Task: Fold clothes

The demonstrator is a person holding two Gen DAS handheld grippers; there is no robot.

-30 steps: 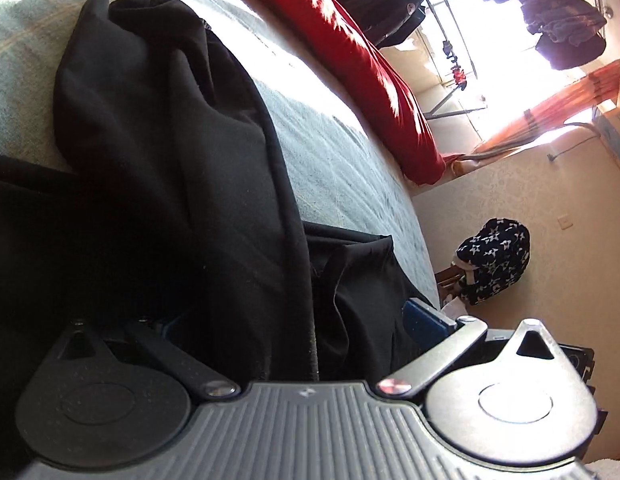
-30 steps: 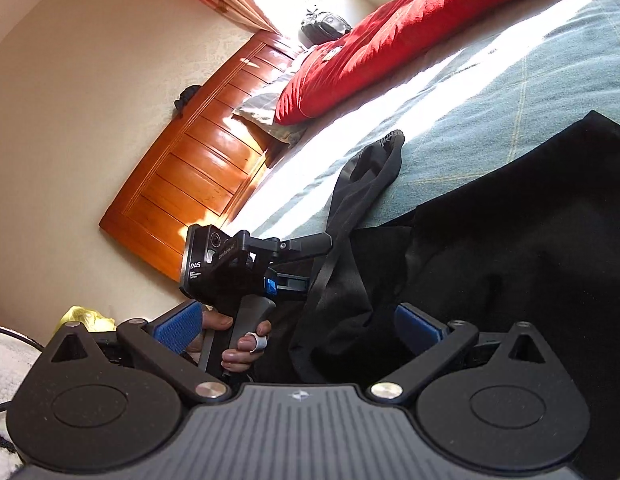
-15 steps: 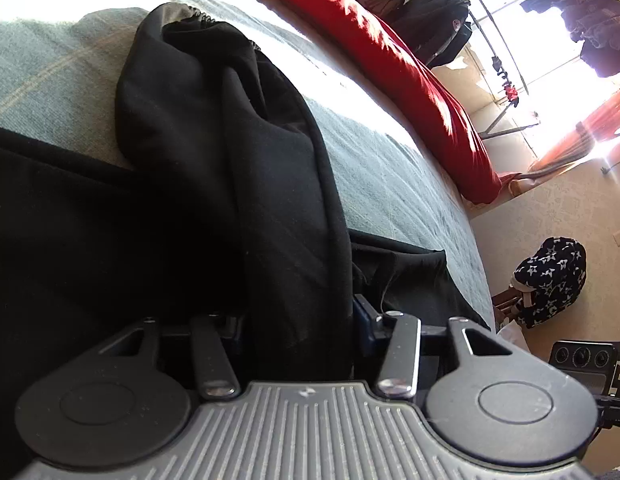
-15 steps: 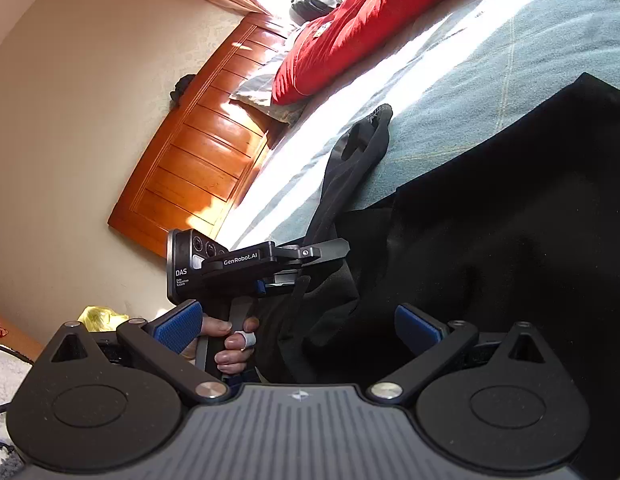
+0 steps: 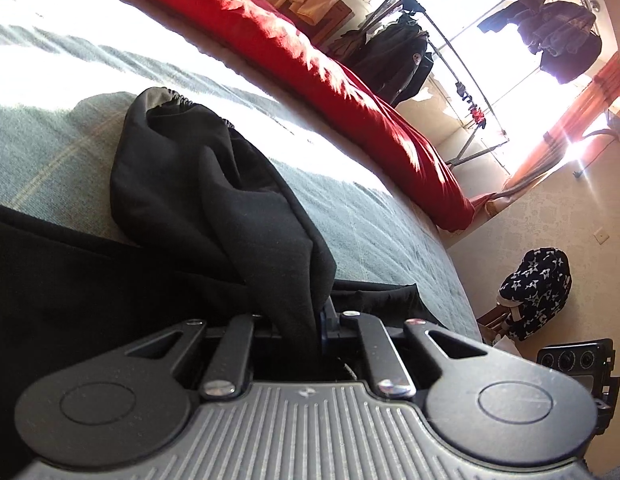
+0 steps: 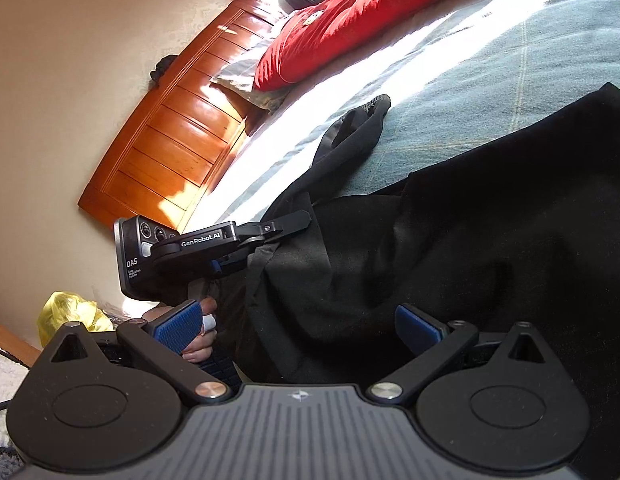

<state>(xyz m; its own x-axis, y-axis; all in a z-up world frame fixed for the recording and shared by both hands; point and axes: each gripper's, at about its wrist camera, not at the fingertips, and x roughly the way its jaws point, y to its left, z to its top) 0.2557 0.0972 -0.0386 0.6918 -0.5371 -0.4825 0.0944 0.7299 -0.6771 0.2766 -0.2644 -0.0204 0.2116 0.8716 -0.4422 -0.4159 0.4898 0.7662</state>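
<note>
Black sleeve (image 5: 229, 208) pinched, left gripper (image 5: 310, 320) just closed.

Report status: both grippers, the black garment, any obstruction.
Left gripper has just closed, shut on black sleeve. Right gripper open over black garment on bed. No obstruction seen.

Black garment (image 5: 213, 208), grey gathered cuff at far end. Bedcover (image 5: 370, 216) muted blue-green with faint pale check lines (sunlit strip washed out white). Red quilt (image 5: 310, 56). Headboard (image 6: 169, 148) orange-brown wood. Orange curtain (image 5: 570, 124). Bag (image 5: 538, 292) black with white star print. Gripper pads (image 6: 177, 326) blue, ribbed. Yellow plastic bag (image 6: 69, 316).
</note>
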